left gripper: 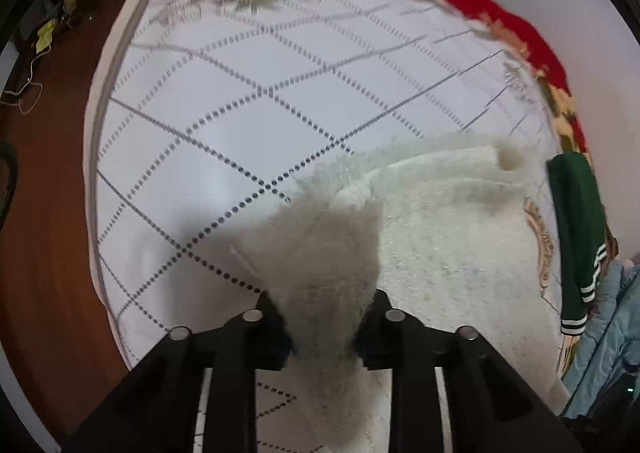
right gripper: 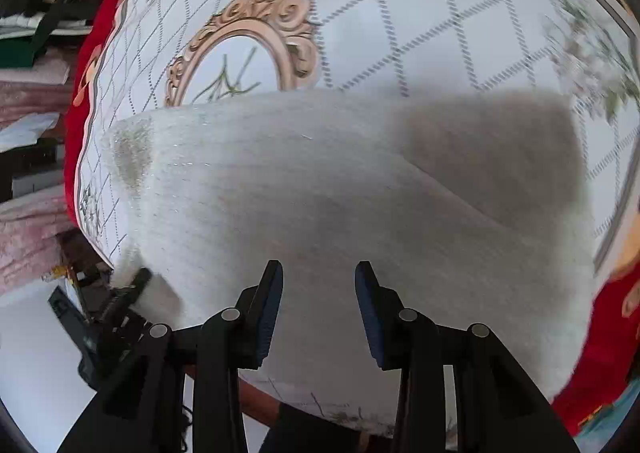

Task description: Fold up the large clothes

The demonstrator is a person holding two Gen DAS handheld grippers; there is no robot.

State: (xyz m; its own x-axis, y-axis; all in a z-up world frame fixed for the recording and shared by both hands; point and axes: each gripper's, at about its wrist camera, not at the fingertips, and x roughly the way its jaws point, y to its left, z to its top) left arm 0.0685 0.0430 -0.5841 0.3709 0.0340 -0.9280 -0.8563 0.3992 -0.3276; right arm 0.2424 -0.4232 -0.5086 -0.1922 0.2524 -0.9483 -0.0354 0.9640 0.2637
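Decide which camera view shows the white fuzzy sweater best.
The right wrist view: the white fuzzy sweater spreads across the bedspread almost whole. The left wrist view shows mainly the bunched part clamped in the left gripper.

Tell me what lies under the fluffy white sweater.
The fluffy white sweater rests on a white bedspread with a dotted diamond grid; a peach ornate oval motif shows beyond its edge. Whatever print continues beneath the sweater is covered. The left gripper pinches one corner.
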